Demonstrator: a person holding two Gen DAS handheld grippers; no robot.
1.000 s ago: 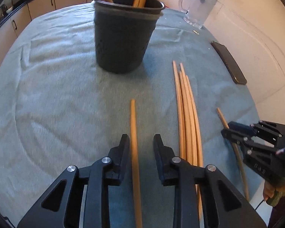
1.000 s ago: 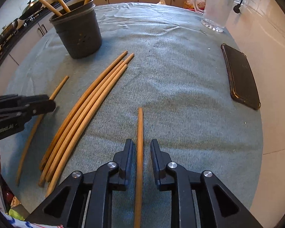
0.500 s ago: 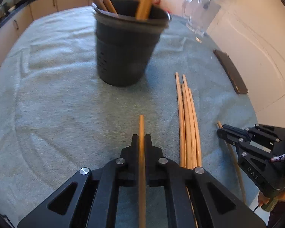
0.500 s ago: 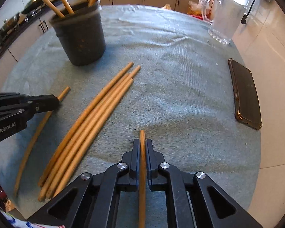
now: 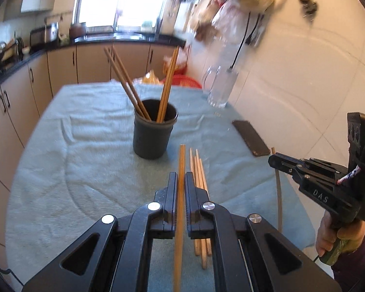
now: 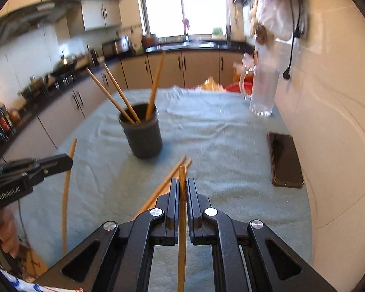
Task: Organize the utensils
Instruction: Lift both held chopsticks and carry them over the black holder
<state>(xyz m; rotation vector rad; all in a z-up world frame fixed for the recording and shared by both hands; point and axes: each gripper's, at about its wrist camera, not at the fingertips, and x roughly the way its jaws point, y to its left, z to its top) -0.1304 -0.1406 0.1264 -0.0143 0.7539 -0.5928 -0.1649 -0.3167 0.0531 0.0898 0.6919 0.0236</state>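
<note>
Both grippers, left gripper point(image 5: 180, 181) and right gripper point(image 6: 182, 187), clamp one chopstick point(image 5: 181, 168) each.

Tan chopsticks point(image 5: 199, 170), dark grey holder point(image 5: 153, 136), seemingly teal cloth point(image 5: 85, 160)

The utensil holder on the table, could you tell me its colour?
Dark grey holder, clearest in the right wrist view.

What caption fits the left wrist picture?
Left tongs clamp one chopstick above the towel, facing the dark cup of chopsticks.
</note>
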